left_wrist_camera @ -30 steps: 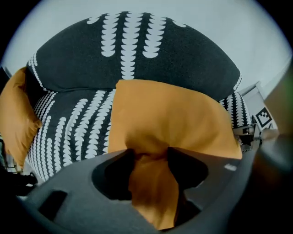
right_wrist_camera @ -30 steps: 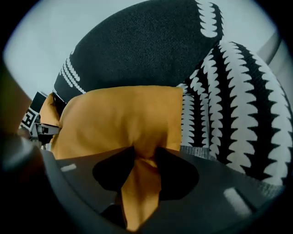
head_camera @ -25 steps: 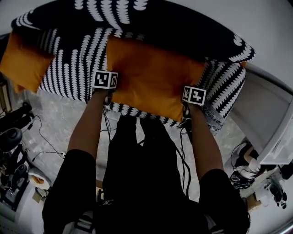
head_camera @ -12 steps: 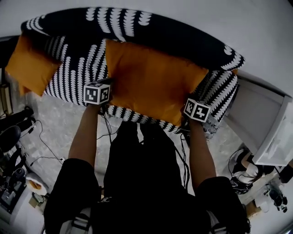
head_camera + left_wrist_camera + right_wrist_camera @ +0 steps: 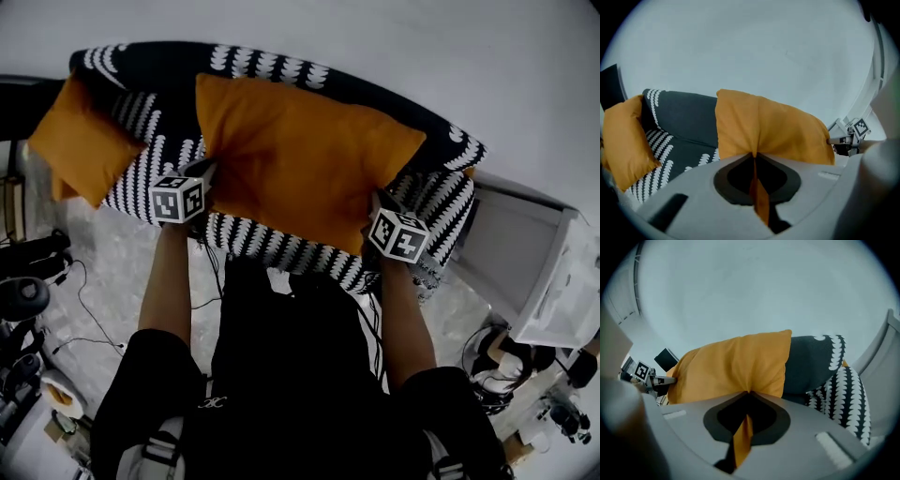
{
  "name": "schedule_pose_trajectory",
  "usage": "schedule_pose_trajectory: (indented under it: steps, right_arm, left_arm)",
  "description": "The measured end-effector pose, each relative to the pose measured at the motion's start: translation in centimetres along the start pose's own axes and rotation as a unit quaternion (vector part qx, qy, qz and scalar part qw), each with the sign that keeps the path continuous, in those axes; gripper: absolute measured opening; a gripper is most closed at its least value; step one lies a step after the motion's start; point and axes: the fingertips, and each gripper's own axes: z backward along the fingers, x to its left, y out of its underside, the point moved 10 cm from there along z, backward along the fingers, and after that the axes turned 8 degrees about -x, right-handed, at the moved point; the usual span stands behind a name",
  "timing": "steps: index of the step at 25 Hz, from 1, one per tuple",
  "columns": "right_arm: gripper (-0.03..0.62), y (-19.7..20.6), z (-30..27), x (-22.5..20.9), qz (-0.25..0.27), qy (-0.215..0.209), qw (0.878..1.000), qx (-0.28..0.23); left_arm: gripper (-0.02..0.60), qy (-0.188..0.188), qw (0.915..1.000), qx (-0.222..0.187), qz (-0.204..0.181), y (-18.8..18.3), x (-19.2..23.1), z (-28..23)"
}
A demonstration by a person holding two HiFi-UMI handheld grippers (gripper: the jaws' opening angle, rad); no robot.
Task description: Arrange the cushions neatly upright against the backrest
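A large orange cushion (image 5: 300, 173) hangs lifted over the seat of a black sofa with white leaf print (image 5: 272, 246), its top edge against the backrest. My left gripper (image 5: 208, 174) is shut on the cushion's lower left corner, and fabric is pinched between its jaws in the left gripper view (image 5: 753, 158). My right gripper (image 5: 375, 202) is shut on the lower right corner, with orange cloth (image 5: 743, 430) running down between its jaws. A smaller orange cushion (image 5: 80, 141) leans at the sofa's left end.
A white cabinet (image 5: 534, 272) stands right of the sofa. Cables (image 5: 89, 291) and dark equipment (image 5: 23, 281) lie on the pale floor at left. A sliver of orange (image 5: 473, 172) shows by the right armrest. The person's legs stand close to the seat front.
Both grippers have risen and carried the large cushion up from lying flat on the seat, so that it now hangs nearer the backrest.
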Motion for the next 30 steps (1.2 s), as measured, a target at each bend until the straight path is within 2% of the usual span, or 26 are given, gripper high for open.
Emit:
schedule_pose_trajectory:
  steps: [6,12,18,22,27,30]
  right_arm:
    - [0.015,-2.1,-3.2,6.5,0.019,-0.006,1.000,-0.015]
    - [0.015,-3.2,-6.7,14.0,0.007,0.031,0.999,-0.042]
    - [0.015,-4.0,-11.6,18.8,0.000,0.074,0.996,-0.049]
    - [0.014,-3.1,-13.6,20.3,-0.012,0.109,0.994,-0.032]
    - [0.016,-1.0,-15.3,20.3,0.002,0.134,0.991,0.008]
    - [0.022,0.5,-17.0,19.1,0.013,0.145,0.989,0.017]
  left_arm:
    - [0.014,-0.004,0.9994,-0.026,0.022,-2.6,6.9,1.2]
    - [0.012,0.033,0.9990,-0.028,0.015,-5.2,15.3,1.7]
    - [0.013,0.057,0.9981,-0.008,0.022,-7.5,21.9,-0.3]
    - [0.014,0.085,0.9963,0.008,0.008,-7.4,24.2,-0.9]
    - [0.015,0.090,0.9954,0.034,0.001,-5.7,25.5,-2.2]
    - [0.017,0.089,0.9938,0.060,-0.030,-4.0,25.8,-3.7]
